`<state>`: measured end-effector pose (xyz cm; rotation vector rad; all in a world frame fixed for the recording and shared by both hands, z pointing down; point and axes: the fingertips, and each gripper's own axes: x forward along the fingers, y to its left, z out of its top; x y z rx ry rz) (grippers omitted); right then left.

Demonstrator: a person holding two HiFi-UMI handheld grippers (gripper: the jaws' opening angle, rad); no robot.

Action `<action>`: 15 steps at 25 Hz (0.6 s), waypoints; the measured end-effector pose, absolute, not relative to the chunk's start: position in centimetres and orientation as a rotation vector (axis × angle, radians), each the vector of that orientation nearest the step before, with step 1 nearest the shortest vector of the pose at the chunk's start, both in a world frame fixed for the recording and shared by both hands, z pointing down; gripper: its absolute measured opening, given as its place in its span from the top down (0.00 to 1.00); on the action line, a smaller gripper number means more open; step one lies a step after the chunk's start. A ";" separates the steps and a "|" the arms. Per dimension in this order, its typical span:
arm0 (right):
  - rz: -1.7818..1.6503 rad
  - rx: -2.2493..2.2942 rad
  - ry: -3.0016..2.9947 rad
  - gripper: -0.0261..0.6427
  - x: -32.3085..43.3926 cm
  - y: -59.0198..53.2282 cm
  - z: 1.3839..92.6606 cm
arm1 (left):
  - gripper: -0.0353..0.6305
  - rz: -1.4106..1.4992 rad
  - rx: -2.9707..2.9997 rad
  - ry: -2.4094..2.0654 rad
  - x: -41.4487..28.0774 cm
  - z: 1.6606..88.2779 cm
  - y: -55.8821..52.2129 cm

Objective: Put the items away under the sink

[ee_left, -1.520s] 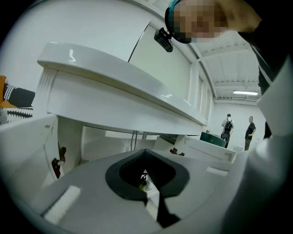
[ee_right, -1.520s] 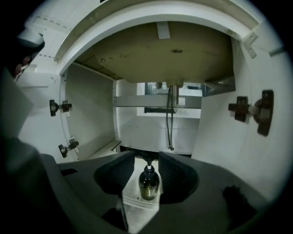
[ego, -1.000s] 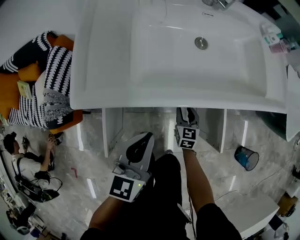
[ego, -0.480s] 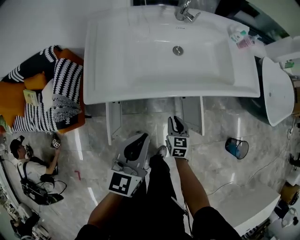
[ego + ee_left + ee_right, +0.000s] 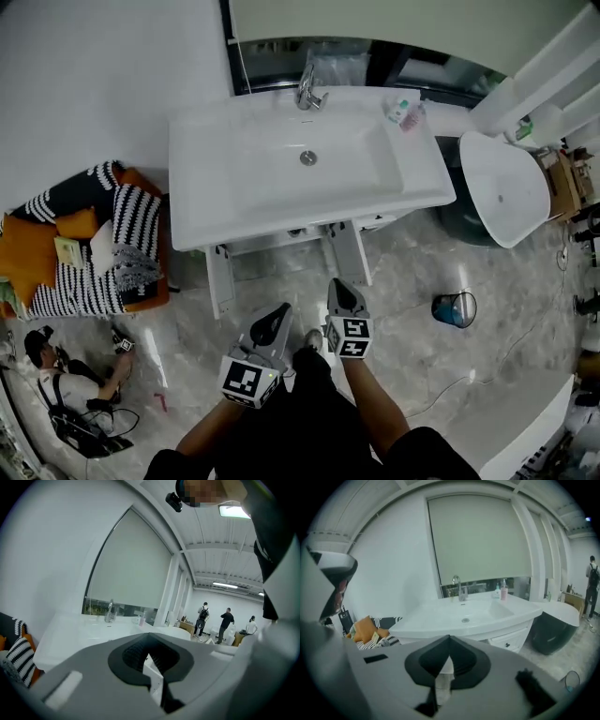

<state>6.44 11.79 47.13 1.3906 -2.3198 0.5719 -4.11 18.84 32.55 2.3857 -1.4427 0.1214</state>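
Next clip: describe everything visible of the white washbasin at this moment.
The washbasin is wide and glossy white, ceramic by the look, with a rectangular bowl and a broad flat rim. A round metal drain sits mid-bowl, and a chrome faucet stands at the back edge. Two small bottles, one pink, stand on its back right corner. It is level, set against the wall, on a white cabinet whose two doors seem to stand open.
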 end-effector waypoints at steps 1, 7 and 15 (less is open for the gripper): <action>0.574 1.401 -2.324 0.94 6.9 12.2 45.9 | 0.94 0.115 2.397 -1.434 -3.6 31.9 19.1; 0.506 1.434 -2.373 0.94 8.5 14.5 38.4 | 0.94 0.101 2.483 -1.403 -1.7 28.2 19.7; 0.388 1.506 -2.476 0.94 10.5 18.1 31.5 | 0.94 0.071 2.508 -1.418 -0.3 26.3 20.2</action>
